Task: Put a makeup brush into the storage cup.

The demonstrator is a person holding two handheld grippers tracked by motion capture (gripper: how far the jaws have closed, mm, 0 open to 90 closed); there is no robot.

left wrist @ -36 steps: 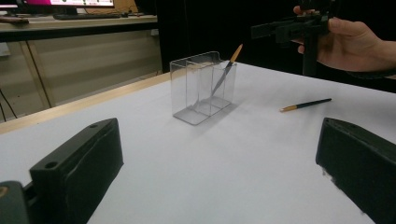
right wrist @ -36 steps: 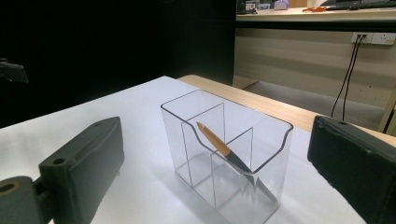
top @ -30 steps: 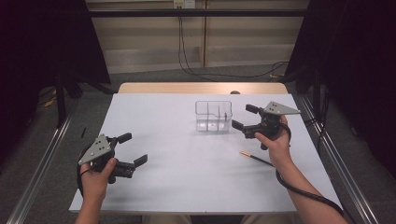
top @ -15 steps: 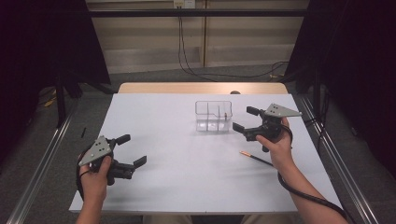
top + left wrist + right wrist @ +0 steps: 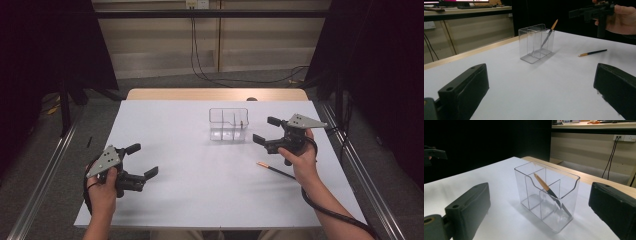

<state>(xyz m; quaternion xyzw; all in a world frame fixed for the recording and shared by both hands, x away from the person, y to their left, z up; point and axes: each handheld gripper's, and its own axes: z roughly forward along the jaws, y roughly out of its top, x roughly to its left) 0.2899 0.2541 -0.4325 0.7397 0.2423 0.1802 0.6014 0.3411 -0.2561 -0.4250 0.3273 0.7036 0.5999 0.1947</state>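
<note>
Your right gripper (image 5: 270, 131) hovers with its jaws spread wide and nothing between them, held just beside the clear divided holder (image 5: 228, 124), which stands straight ahead of the jaws in the right gripper view (image 5: 546, 195). One pencil (image 5: 545, 187) leans tilted inside a compartment of that holder, orange end up. Behind and below your right gripper, near your wrist, a second pencil (image 5: 276, 170) lies flat on the white table (image 5: 190, 165), apart from the holder. Your left gripper (image 5: 141, 161) is also spread wide and empty, held low over the near left part of the table, well apart from the holder, which sits far ahead of its jaws (image 5: 536, 42).
</note>
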